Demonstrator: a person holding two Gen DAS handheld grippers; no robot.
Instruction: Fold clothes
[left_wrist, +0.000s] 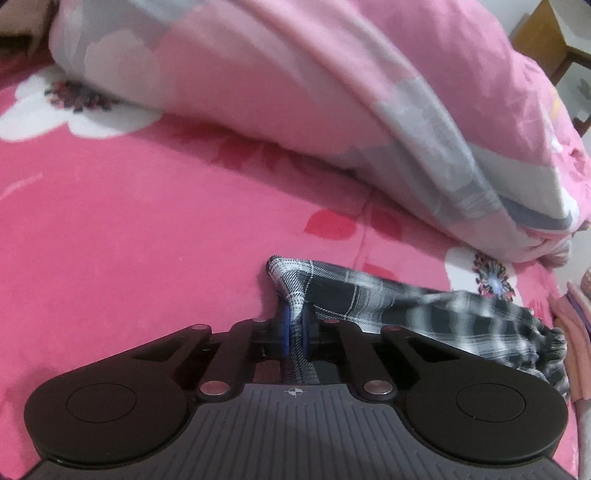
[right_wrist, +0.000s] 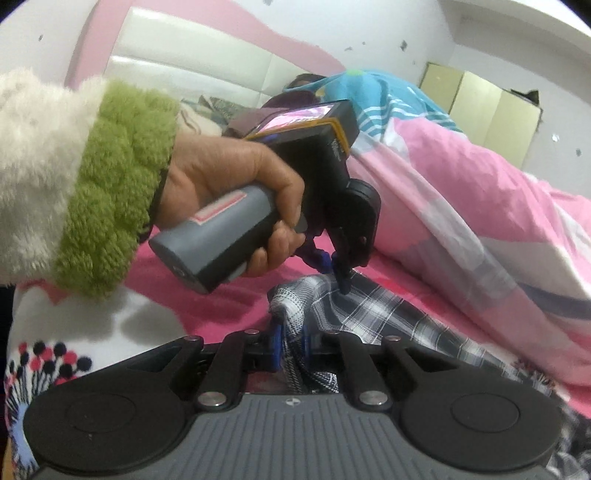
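Observation:
A black-and-white plaid garment (left_wrist: 406, 306) lies on a pink flowered bed sheet (left_wrist: 147, 229). My left gripper (left_wrist: 294, 328) is shut on a bunched edge of it, the cloth pinched between the blue pads. In the right wrist view the same plaid garment (right_wrist: 369, 314) trails off to the right, and my right gripper (right_wrist: 290, 345) is shut on a fold of it. Just beyond, the left gripper (right_wrist: 343, 284) points down into the cloth, held by a hand (right_wrist: 229, 184) in a fuzzy green and white sleeve.
A heaped pink and grey quilt (left_wrist: 332, 92) fills the bed behind the garment. Folded pink cloth (left_wrist: 576, 332) sits at the right edge. A wooden stand (left_wrist: 546, 40) is at the far right. A padded headboard (right_wrist: 192, 62) and cream cupboards (right_wrist: 491, 107) stand behind.

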